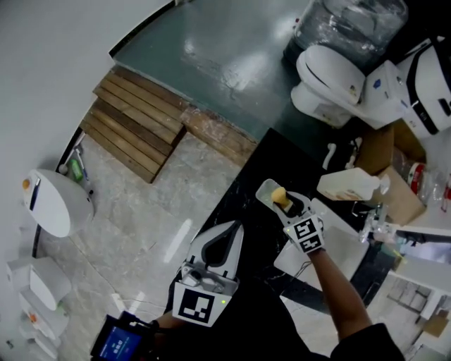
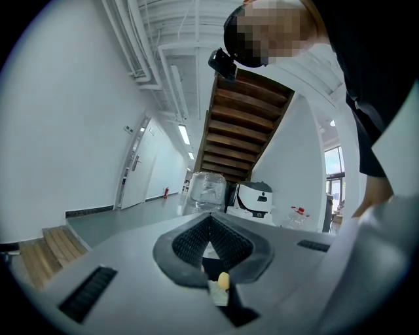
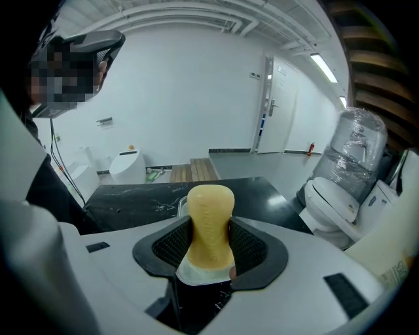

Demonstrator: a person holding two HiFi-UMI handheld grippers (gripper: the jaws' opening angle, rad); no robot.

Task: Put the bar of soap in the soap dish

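My right gripper [image 1: 284, 201] is shut on a yellow bar of soap [image 1: 280, 194], which stands upright between the black pads [image 3: 245, 245]. The soap [image 3: 209, 222] rises well above the jaws. Right under it lies the pale soap dish [image 1: 266, 190] on the black marble counter [image 1: 250, 218]; the dish's rim [image 3: 196, 273] shows below the soap. I cannot tell whether soap and dish touch. My left gripper [image 1: 227, 233] hovers lower left of the dish, shut on nothing, its jaws meeting at the tip [image 2: 209, 217]. Far off in its view are the tiny soap [image 2: 224, 280] and dish [image 2: 218, 294].
A white plastic jug [image 1: 350, 185] lies right of the dish, with a white basin [image 1: 338, 250] and a tap [image 1: 373, 227] beyond my right arm. The counter's left edge drops to a tiled floor. Wooden planks [image 1: 141, 120], a toilet [image 1: 328, 81] and a wrapped water bottle [image 1: 352, 21] stand farther off.
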